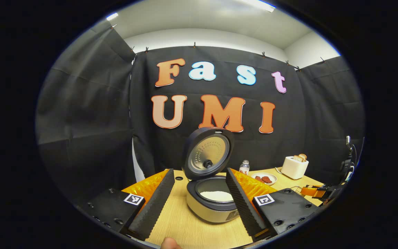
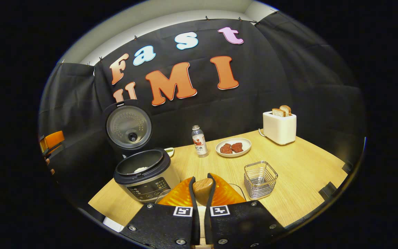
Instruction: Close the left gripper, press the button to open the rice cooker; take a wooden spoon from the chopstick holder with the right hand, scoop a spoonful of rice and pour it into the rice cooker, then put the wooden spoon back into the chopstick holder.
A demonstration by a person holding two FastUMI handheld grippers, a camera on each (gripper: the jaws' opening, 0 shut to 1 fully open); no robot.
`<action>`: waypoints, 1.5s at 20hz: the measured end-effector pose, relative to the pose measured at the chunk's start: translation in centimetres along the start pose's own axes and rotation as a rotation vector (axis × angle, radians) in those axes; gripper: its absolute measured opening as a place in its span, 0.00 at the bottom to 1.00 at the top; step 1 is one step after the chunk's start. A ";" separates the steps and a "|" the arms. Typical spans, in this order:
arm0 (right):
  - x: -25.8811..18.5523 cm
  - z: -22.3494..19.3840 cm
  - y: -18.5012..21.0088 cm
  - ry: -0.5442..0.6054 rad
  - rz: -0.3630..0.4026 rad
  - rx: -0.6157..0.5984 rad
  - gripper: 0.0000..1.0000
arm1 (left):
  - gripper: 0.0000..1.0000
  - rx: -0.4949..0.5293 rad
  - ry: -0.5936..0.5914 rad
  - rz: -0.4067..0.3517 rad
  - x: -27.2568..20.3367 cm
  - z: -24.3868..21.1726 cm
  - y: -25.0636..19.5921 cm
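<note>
Facing the rice cooker head-on, the left gripper hovers with its two fingers spread wide and nothing between them; the cooker's body sits framed in the gap just beyond its fingertips. The cooker's lid stands raised and upright behind the pot, and white rice lies inside the bowl. The cooker rests on a wooden table. Ahead and to the right of this gripper are a small bottle, a plate of reddish food and a white toaster with bread slices standing in it. A fingertip shows at the bottom edge of the left gripper view.

The right gripper is clenched on the wooden spoon: both fingers press against its rounded brown wood, which pokes up between them. Whether the spoon carries rice cannot be told. Ahead and to the left of this gripper stands the open rice cooker, control panel facing it, lid up, a little rice visible in the pot. Just ahead and to the right sits the chopstick holder, a wire basket standing upright on the table, near the fingers but not touching them. Farther ahead are the bottle, the plate and, off to the right, the toaster. A small white dish peeks out behind the cooker.
</note>
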State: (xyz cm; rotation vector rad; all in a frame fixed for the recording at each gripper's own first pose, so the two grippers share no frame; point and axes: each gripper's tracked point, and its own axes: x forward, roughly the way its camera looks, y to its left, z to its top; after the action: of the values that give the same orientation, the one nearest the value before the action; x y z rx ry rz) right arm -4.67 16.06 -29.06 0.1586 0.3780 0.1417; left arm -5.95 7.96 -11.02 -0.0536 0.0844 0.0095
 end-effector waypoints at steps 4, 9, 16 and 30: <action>-0.9 -1.3 0.6 0.020 0.035 0.118 0.04 | 1.00 0.001 -0.014 0.032 -0.3 0.1 1.1; -0.4 -1.2 0.7 0.047 0.126 0.355 0.04 | 1.00 -0.001 -0.007 0.020 -0.1 0.0 0.4; 3.8 -1.6 1.6 0.096 0.229 0.641 0.04 | 1.00 0.005 0.013 0.035 0.9 -0.4 -0.2; 5.6 -0.4 -5.5 0.070 0.193 1.100 0.04 | 1.00 0.021 0.022 0.053 2.1 0.0 -2.2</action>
State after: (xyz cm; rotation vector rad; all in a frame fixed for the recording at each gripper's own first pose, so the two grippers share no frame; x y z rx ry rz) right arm 0.95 11.69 -32.38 1.2797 0.4778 0.1166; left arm -3.87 5.77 -11.10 -0.0303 0.1077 0.0606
